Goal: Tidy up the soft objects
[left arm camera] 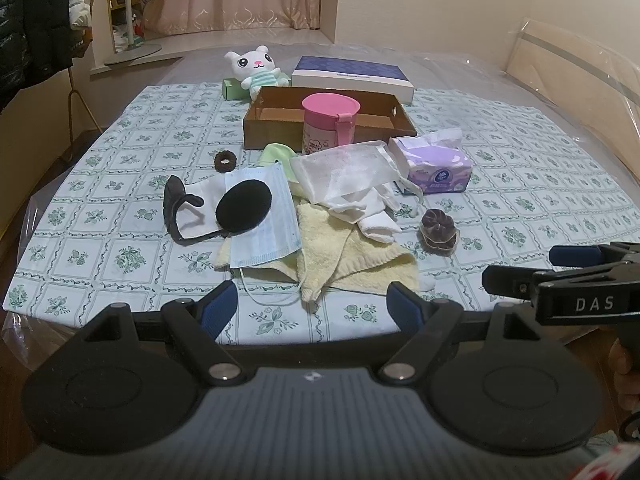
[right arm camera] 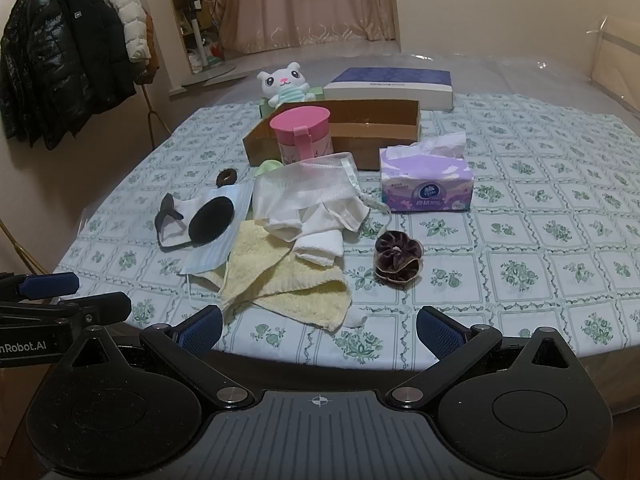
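A heap of soft things lies mid-table: a yellow towel (left arm camera: 352,256) (right arm camera: 288,280), a blue face mask (left arm camera: 264,216), a white mask with a black pad (left arm camera: 244,206) (right arm camera: 211,216), white cloths (left arm camera: 348,176) (right arm camera: 312,200). A dark scrunchie (left arm camera: 438,226) (right arm camera: 398,256) lies to the right, a small brown hair tie (left arm camera: 225,161) (right arm camera: 226,178) to the left. A plush cat (left arm camera: 256,70) (right arm camera: 286,82) sits at the back. My left gripper (left arm camera: 312,306) is open and empty at the near edge. My right gripper (right arm camera: 320,328) is open and empty beside it.
An open cardboard box (left arm camera: 280,128) (right arm camera: 380,136) stands behind the heap, with a pink-lidded cup (left arm camera: 328,120) (right arm camera: 302,132) in front of it. A purple tissue pack (left arm camera: 436,168) (right arm camera: 426,184) lies right. A blue-white flat box (left arm camera: 352,74) is at the back. A coat rack (right arm camera: 72,60) stands left.
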Action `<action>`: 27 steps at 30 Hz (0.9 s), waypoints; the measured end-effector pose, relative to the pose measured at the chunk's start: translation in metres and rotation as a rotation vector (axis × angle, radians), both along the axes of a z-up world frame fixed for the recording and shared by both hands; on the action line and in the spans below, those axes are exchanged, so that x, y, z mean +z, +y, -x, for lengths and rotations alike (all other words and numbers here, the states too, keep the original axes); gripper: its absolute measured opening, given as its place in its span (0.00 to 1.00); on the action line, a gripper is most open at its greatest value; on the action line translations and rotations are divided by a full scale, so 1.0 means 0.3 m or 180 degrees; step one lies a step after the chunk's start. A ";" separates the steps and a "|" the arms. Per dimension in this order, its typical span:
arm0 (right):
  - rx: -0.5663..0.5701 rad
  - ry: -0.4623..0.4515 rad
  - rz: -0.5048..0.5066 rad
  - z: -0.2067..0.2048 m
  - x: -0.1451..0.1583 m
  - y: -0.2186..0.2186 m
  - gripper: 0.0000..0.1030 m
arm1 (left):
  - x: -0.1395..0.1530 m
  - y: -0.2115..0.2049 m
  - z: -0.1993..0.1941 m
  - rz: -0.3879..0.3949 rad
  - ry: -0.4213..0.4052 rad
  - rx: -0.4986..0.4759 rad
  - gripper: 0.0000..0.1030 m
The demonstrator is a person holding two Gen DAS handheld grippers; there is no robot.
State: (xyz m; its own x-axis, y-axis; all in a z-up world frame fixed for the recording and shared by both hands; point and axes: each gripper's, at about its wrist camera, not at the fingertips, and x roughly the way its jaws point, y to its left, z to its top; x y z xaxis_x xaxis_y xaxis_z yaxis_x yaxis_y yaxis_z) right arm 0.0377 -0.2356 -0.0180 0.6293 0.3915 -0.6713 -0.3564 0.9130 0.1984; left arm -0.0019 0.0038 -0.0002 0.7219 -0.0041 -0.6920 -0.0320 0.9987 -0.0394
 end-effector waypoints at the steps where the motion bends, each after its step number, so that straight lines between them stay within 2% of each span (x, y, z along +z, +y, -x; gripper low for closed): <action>1: 0.0002 0.0000 0.0001 -0.001 0.000 0.000 1.00 | 0.000 0.007 -0.008 0.0001 -0.0001 0.0002 0.78; 27: 0.0004 -0.0014 -0.0004 -0.001 0.003 0.001 1.00 | 0.011 0.020 -0.005 -0.0003 -0.0003 0.0001 0.78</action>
State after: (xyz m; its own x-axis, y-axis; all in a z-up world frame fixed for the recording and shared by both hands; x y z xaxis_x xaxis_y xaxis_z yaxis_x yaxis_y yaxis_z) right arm 0.0380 -0.2352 -0.0170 0.6316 0.3932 -0.6682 -0.3585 0.9123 0.1980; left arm -0.0004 0.0098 0.0031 0.7226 -0.0033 -0.6913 -0.0323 0.9987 -0.0385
